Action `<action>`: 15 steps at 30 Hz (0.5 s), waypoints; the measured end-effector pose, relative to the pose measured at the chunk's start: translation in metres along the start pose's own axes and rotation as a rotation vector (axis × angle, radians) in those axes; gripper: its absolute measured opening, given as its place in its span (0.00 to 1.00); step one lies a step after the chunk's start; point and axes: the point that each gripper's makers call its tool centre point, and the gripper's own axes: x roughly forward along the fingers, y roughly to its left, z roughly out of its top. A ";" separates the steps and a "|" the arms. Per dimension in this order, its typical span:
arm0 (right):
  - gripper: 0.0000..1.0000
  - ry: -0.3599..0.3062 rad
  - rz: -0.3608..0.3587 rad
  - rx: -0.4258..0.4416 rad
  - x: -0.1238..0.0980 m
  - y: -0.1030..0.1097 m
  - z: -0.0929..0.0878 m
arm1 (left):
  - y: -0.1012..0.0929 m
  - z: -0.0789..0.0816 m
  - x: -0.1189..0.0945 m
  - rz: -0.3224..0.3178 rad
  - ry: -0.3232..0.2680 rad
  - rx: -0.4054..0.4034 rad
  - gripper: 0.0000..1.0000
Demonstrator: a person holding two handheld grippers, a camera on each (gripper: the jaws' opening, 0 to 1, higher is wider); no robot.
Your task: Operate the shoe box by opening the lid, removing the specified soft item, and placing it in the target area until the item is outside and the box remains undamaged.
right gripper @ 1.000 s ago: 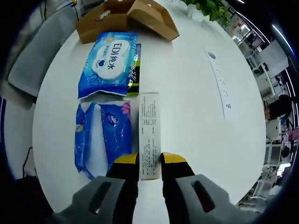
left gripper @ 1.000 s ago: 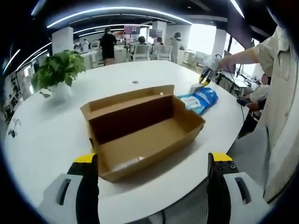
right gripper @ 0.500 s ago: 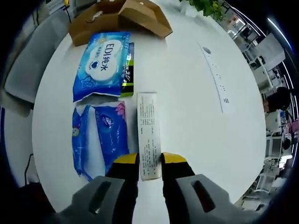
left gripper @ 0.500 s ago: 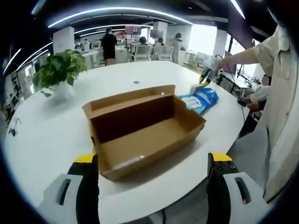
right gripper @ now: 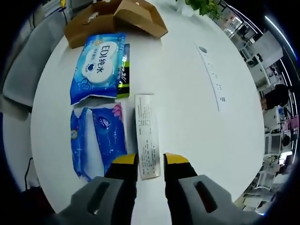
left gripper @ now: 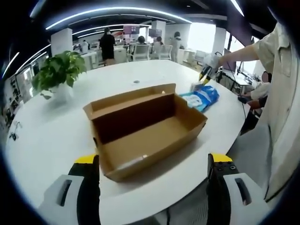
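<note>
An open brown shoe box (left gripper: 145, 126) lies on the white table (left gripper: 47, 136), lid folded back and inside bare. My left gripper (left gripper: 153, 158) stands open in front of it, jaws wide apart. Beyond the box, my right gripper (left gripper: 205, 77) hangs over the blue soft packs (left gripper: 202, 97). In the right gripper view, a slim white carton (right gripper: 145, 136) lies flat between the jaws of my right gripper (right gripper: 150, 159), with a thin gap on each side. A blue wipes pack (right gripper: 99, 68) and a blue tissue pack (right gripper: 101, 140) lie left of it, and the shoe box (right gripper: 115, 18) sits beyond.
A potted plant (left gripper: 58, 70) stands at the table's far left. A narrow green-and-black pack (right gripper: 123, 70) lies against the wipes pack. A long white strip (right gripper: 211, 77) is set into the table to the right. A person's sleeve (left gripper: 281, 93) fills the right side.
The right gripper's jaws have parted slightly from the white carton, which stays flat on the table. The left gripper has barely shifted.
</note>
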 end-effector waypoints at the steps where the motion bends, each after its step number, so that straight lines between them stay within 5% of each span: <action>1: 0.20 -0.002 -0.005 0.004 -0.002 0.000 0.001 | 0.001 0.000 0.000 -0.001 0.002 0.004 0.97; 12: 0.29 -0.069 -0.076 0.092 -0.028 0.008 0.025 | 0.013 0.007 -0.007 -0.014 -0.004 0.057 0.86; 15: 0.36 -0.134 -0.111 0.173 -0.038 0.013 0.040 | 0.018 0.004 -0.007 -0.016 0.018 0.068 0.80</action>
